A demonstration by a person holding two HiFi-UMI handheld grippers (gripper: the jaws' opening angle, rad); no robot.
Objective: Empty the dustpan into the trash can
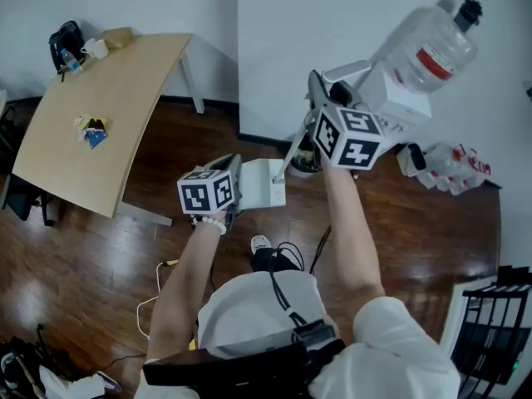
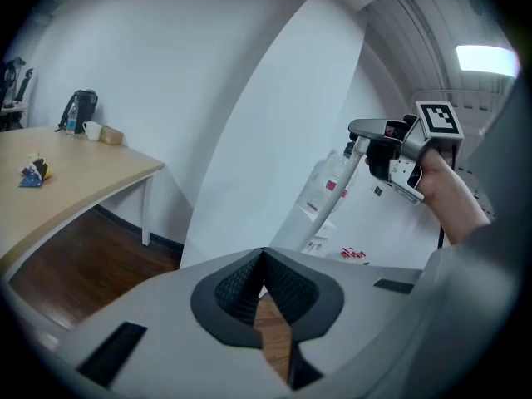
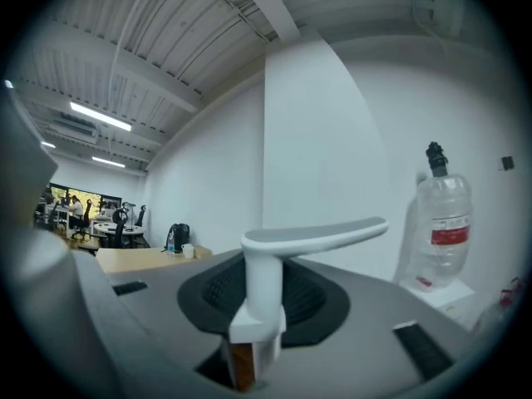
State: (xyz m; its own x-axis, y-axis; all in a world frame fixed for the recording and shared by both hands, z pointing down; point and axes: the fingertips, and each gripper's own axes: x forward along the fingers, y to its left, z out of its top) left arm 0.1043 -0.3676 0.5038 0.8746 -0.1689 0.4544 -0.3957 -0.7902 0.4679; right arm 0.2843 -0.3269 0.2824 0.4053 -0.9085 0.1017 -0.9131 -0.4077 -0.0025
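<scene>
Grip on handle [image 3: 316,234]: right tool [image 3: 264,302] clamped round the white stem just under the grey crossbar, pointing about level. Held high like that, by the look of it, to lift the long pole [image 1: 297,145] clear of the floor [image 1: 100,256] and keep the load from spilling. Left tool [image 2: 263,260] pressed together, nothing in it, only floor showing past the pads. Lower and to the left, apparently spare, aimed toward the pole but apart from it. Dustpan [image 1: 349,71], then: up in the right tool, handle on top, pole slanting down toward a dark rounded shape [image 1: 305,164] at the wall foot. Pan or trash can? Can't tell from here. No tipping yet.
</scene>
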